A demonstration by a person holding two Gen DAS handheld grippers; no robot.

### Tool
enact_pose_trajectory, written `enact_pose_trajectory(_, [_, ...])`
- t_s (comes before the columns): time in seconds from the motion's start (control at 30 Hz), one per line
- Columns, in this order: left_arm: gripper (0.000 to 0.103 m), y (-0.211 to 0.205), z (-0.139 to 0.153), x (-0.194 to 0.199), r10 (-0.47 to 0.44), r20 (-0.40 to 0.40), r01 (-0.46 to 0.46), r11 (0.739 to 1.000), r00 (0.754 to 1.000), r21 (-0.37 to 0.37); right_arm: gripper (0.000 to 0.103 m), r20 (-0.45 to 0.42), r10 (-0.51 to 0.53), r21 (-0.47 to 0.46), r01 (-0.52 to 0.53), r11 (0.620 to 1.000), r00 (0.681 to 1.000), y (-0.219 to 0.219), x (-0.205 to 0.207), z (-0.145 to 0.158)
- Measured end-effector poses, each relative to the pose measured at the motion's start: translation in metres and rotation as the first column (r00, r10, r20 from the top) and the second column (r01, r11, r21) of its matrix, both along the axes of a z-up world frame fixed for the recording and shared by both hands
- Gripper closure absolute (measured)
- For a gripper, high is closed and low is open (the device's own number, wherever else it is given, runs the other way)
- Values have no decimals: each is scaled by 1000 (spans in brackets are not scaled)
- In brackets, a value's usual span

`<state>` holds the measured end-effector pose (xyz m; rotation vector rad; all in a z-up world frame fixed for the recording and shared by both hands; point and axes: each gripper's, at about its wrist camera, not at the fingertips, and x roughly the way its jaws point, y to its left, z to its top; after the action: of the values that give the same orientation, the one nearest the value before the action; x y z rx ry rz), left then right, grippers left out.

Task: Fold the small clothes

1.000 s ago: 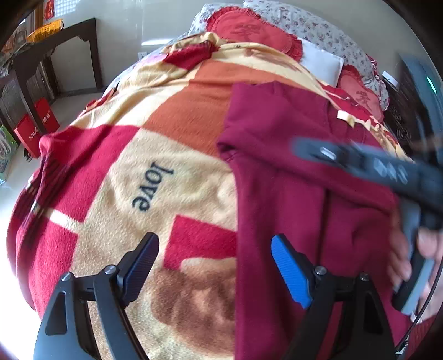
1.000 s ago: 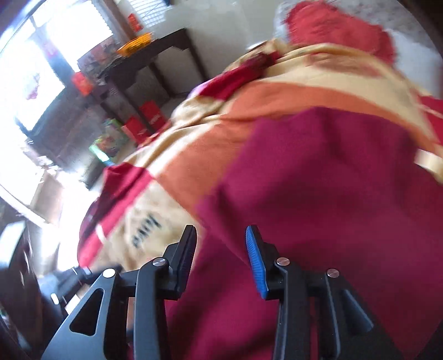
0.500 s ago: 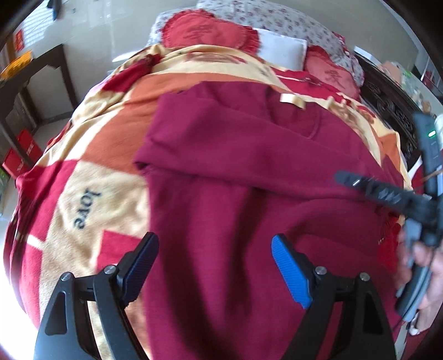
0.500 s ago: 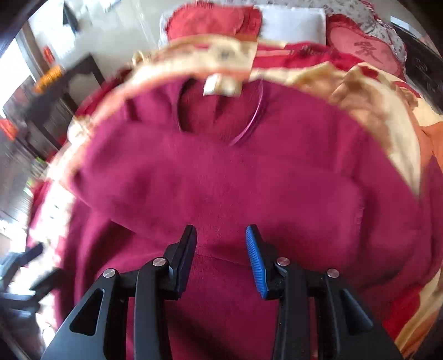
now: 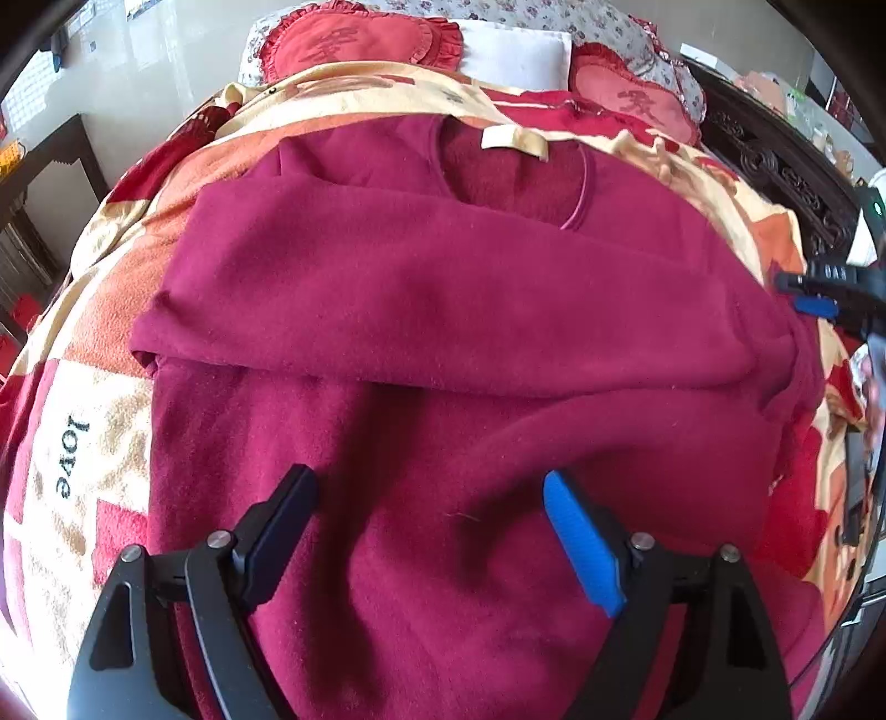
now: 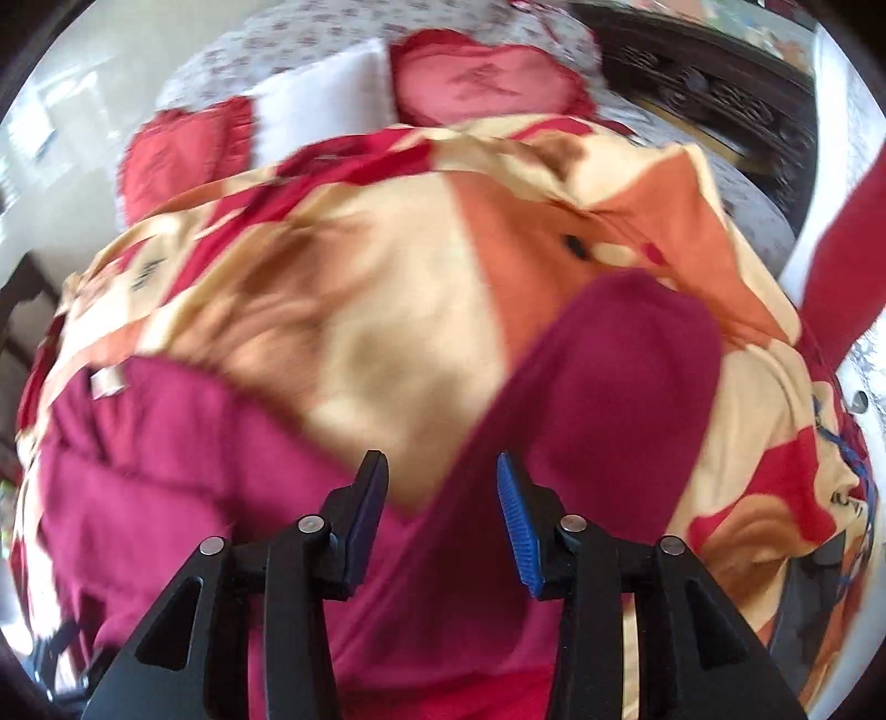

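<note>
A dark red fleece top lies on the patterned bed blanket, neck and cream label at the far end. One sleeve is folded across its chest. My left gripper is open and empty, hovering over the lower body of the top. My right gripper is open and empty above the other sleeve, which runs out to the right over the blanket. The right gripper also shows at the right edge of the left wrist view.
Red heart cushions and a white pillow lie at the head of the bed. A dark carved bed frame runs along the right side. A dark wooden table stands at the left, off the bed.
My left gripper has swung right from the blanket to over the top. My right gripper has swung right from the top's chest to its right sleeve. Both stayed open.
</note>
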<state>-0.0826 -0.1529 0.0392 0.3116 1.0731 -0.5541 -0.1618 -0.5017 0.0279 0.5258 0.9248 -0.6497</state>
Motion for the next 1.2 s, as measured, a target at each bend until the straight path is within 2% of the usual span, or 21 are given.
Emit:
enact_pose_trajectory(0.23, [13, 1, -7, 4, 5, -12, -5, 1000, 1000, 4, 81, -23, -107, 64, 109, 992, 994, -51, 11, -25])
enact_pose_trajectory(0.37, [13, 4, -9, 7, 15, -26, -15, 1000, 1000, -1, 83, 11, -132, 117, 130, 985, 991, -67, 14, -36])
enact_pose_trajectory(0.43, [13, 6, -8, 7, 18, -29, -18, 1000, 999, -4, 103, 6, -128, 84, 127, 988, 992, -68, 12, -34])
enact_pose_trajectory(0.5, [13, 7, -7, 7, 21, -29, -21, 1000, 999, -5, 103, -1, -120, 47, 120, 992, 993, -67, 9, -31])
enact_pose_trajectory(0.6, [13, 11, -4, 7, 29, -22, -29, 1000, 999, -7, 103, 52, -86, 8, 86, 996, 995, -57, -4, -13])
enact_pose_trajectory(0.8, [13, 19, 1, 9, 49, -17, -49, 999, 999, -9, 103, 221, 53, 0, -54, 999, 974, -15, -24, 45])
enact_pose_trajectory(0.9, [13, 24, 4, 8, 56, -8, -56, 998, 998, -11, 103, 289, 174, -34, -172, 985, 941, 20, -22, 76])
enact_pose_trajectory(1.0, [13, 29, 9, 8, 65, 5, -65, 998, 998, -15, 103, 346, 319, -73, -314, 947, 882, 71, -19, 98])
enact_pose_trajectory(1.1, [13, 33, 11, 11, 77, 7, -77, 997, 997, -20, 103, 322, 468, -83, -468, 880, 823, 128, -9, 90])
enact_pose_trajectory(1.2, [13, 40, 11, 14, 94, 2, -94, 995, 996, -26, 103, 261, 542, -32, -554, 832, 799, 163, 1, 59])
